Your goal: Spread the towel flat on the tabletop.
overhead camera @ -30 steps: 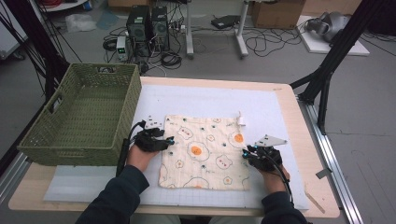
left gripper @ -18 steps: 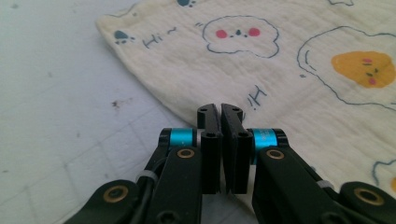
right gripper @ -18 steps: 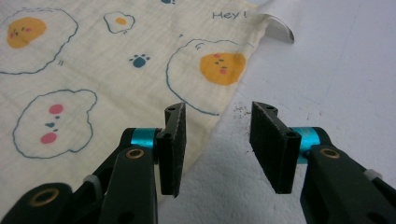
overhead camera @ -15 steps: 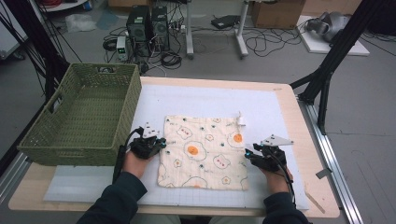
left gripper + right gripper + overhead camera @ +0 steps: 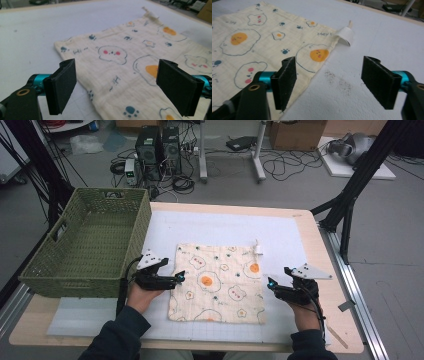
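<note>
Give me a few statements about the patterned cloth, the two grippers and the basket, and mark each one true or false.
1. The cloth lies spread flat on the white mat. True.
2. The left gripper is shut on the cloth's edge. False: in the left gripper view its jaws stand wide apart over the cloth, gripping nothing.
3. The right gripper is open beside the cloth's right edge. True.
4. The cloth sits inside the green basket. False: it lies on the mat to the right of the basket.
5. A small white tag sticks out at one far corner of the cloth. True.
</note>
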### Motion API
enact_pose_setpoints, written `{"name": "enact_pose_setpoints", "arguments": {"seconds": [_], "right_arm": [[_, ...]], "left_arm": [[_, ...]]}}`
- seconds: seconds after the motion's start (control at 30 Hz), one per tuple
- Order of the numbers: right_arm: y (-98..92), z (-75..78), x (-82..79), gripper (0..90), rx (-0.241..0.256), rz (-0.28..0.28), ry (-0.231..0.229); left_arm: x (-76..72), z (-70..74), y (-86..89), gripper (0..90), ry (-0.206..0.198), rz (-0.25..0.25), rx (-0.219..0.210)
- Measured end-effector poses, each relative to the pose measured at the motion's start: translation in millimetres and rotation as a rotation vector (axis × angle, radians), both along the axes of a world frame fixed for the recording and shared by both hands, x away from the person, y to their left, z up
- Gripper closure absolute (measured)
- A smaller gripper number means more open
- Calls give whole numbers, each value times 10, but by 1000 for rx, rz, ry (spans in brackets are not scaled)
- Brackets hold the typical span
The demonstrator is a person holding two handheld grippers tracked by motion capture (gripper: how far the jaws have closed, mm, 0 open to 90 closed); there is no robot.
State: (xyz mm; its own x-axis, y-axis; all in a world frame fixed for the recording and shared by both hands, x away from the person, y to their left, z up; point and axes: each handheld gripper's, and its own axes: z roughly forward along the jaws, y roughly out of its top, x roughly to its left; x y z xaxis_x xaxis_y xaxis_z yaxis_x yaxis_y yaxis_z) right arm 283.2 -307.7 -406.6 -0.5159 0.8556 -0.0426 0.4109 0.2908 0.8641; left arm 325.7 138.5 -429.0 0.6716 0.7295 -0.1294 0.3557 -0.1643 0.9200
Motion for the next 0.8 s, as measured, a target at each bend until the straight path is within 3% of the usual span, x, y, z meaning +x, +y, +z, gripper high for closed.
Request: {"name": "enact_pose_setpoints", "arguments": {"seconds": [0.17,0.33,0.8], "right_arm": [[-2,19,-49,116,11,29,-23],[-34,28,-76,114,30,66,-36],[-67,45,-73,113,43,52,-32]], "left_arm": [[-25,31,-7,173,-32,-34,-16],[-22,30,6,177,-33,-34,-24],[-35,25,32,187,-24,-22,-23]]}}
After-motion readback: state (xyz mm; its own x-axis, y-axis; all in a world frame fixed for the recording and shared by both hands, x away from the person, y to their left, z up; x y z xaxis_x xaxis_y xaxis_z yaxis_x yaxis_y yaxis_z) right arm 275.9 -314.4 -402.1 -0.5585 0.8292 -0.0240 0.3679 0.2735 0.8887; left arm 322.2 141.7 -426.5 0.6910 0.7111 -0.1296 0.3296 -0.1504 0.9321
